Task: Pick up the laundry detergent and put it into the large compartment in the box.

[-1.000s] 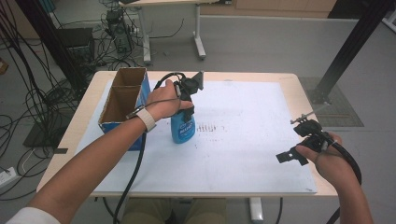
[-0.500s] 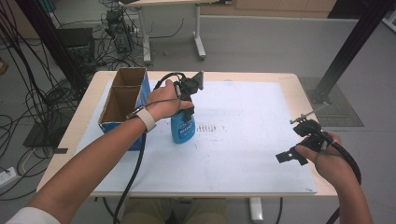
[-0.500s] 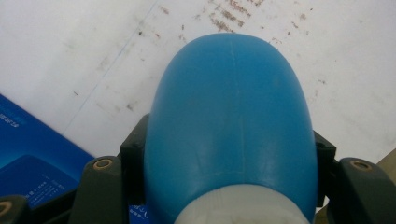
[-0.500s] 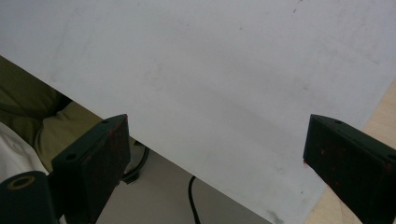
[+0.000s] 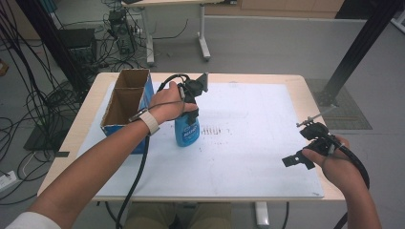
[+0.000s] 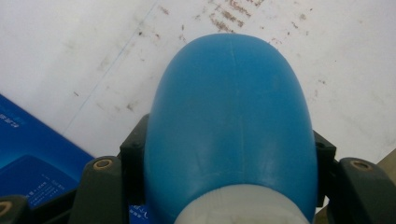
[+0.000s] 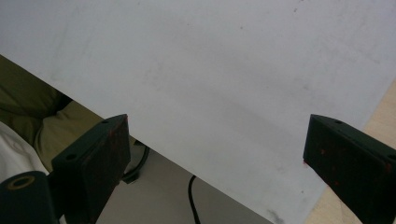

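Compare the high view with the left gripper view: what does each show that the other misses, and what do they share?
High view: the whole table, the open cardboard box left of the bottle, the left tool gripping the bottle from above, and the right tool near the table's right edge, apart from everything. Left gripper view: close up, the black jaws press on both sides of the blue bottle just above its white collar. Both: the bottle, the white sheet with faint marks, and the box's blue side.
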Demonstrator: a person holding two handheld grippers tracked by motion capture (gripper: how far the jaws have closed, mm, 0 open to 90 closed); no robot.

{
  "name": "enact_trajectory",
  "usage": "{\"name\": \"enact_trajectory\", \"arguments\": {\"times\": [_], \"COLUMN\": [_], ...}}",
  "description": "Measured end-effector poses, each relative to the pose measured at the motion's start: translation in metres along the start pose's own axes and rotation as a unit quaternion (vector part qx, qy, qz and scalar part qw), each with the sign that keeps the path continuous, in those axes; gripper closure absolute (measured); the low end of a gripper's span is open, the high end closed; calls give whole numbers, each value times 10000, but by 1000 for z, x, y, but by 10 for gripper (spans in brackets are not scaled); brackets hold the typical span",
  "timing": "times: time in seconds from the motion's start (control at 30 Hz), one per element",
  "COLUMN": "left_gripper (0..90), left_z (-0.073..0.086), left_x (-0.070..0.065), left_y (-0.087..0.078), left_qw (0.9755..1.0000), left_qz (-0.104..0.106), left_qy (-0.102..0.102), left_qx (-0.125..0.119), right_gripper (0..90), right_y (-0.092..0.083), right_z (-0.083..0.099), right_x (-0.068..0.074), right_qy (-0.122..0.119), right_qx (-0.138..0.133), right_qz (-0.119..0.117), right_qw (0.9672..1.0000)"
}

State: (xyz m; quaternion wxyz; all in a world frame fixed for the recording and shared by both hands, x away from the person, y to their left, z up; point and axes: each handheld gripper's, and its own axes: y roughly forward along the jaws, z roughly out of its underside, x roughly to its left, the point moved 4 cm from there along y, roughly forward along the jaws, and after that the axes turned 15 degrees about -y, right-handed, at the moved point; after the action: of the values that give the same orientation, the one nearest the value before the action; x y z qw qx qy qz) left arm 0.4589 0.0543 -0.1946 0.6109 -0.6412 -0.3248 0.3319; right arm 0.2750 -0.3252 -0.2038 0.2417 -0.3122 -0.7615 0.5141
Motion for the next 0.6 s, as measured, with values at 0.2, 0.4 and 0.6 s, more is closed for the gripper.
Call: {"name": "enact_trajectory", "arguments": {"times": [0.2, 0.4, 0.6], "left_gripper": [385, 385, 384], "left_z": [0, -1, -1], "left_x": [0, 0, 0], "left_y": [0, 0, 0], "left_qw": [10000, 10000, 10000], "left_qz": [-7, -1, 2], "left_qy": [14, 17, 26], "left_qx": [8, 24, 18], "right_gripper": [75, 75, 75], "right_y": [-1, -4, -3], "right_z": [1, 3, 4], "right_x": [0, 0, 0], "right_qy": [13, 36, 44], "right_qx": [0, 4, -1], "right_qz": [24, 54, 41], "right_qw": [10000, 10000, 10000]}}
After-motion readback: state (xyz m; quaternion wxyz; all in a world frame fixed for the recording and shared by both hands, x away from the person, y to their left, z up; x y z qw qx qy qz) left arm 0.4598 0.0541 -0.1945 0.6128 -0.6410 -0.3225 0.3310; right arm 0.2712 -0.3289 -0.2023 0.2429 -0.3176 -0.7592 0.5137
